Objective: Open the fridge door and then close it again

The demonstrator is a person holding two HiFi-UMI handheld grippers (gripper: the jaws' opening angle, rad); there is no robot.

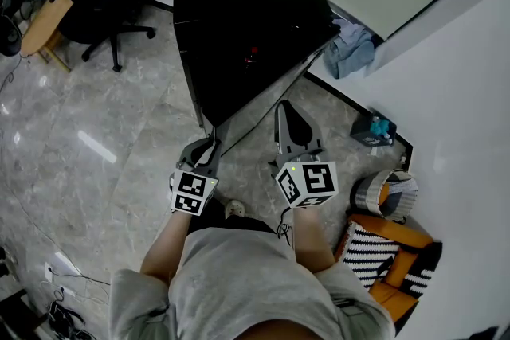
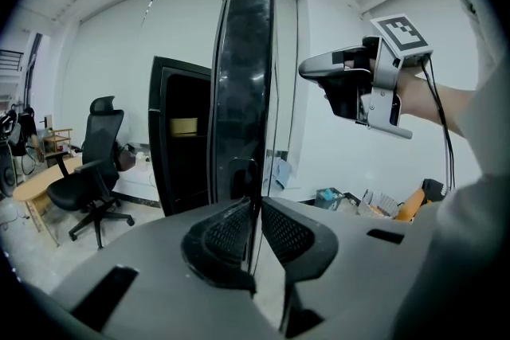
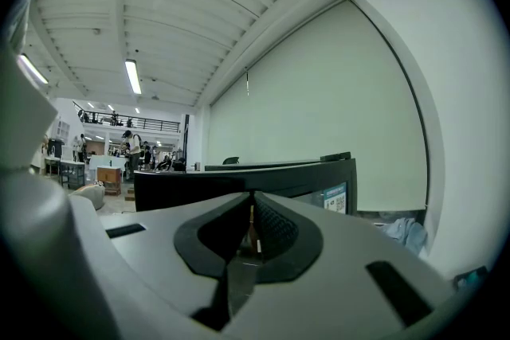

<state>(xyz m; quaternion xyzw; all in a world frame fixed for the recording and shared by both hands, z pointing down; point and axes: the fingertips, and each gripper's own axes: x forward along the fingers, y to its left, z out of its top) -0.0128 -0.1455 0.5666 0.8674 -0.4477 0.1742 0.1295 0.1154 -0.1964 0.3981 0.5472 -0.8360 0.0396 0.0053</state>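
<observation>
A tall black fridge (image 1: 239, 12) stands in front of me with its door (image 1: 263, 95) swung out toward me. In the left gripper view the door (image 2: 243, 91) shows edge-on, and the open cabinet (image 2: 179, 139) lies to its left. My left gripper (image 1: 213, 141) (image 2: 256, 207) is shut on the door's free edge, which runs up between the pads. My right gripper (image 1: 288, 109) (image 3: 252, 211) hangs level on the other side of the door. Its jaws are shut with nothing in them, and it touches nothing. It also shows in the left gripper view as the right gripper (image 2: 315, 69).
A black office chair (image 1: 111, 4) and a wooden desk (image 1: 48, 12) stand at the far left. A blue cloth (image 1: 351, 52) lies by the wall behind the fridge. A small box (image 1: 373, 130) and an orange striped seat (image 1: 390, 251) sit at the right. Cables (image 1: 56, 283) trail at the lower left.
</observation>
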